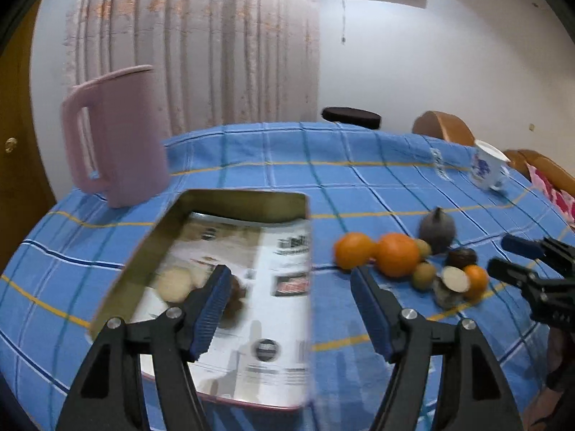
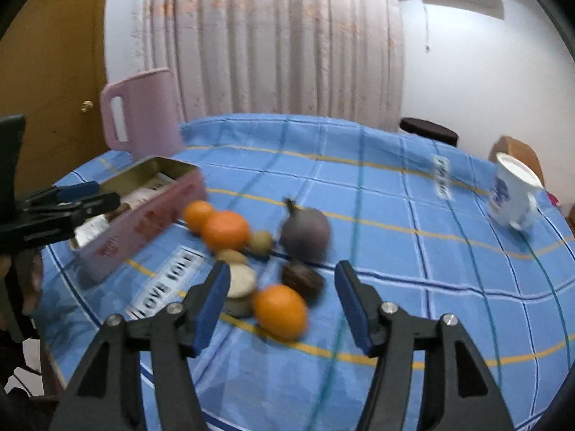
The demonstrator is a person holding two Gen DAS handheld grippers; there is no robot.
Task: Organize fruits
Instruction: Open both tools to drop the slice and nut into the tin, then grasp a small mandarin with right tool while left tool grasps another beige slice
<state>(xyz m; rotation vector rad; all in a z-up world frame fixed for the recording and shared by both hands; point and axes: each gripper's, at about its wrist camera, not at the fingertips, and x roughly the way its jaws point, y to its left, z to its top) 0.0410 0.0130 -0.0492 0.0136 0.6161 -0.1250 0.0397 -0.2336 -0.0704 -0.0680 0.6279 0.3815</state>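
An open pink tin box [image 1: 248,201] lined with printed paper lies on the blue checked tablecloth [image 1: 359,179]. It holds a pale round fruit [image 1: 175,283] and a dark one [image 1: 235,296]. My left gripper [image 1: 289,309] is open and empty above the tin's right edge. A cluster of fruit lies to the right: three oranges [image 2: 282,310], small greenish fruits [image 2: 261,241], a dark purple fruit [image 2: 305,233], a brown one [image 2: 302,280] and a cut pale one [image 2: 241,280]. My right gripper [image 2: 282,303] is open and empty, above the nearest orange.
A pink jug [image 1: 118,136] stands behind the tin at the far left. A white and blue mug [image 2: 512,194] sits at the far right of the table. Chairs [image 1: 444,127] and a dark stool [image 1: 350,116] stand beyond the table.
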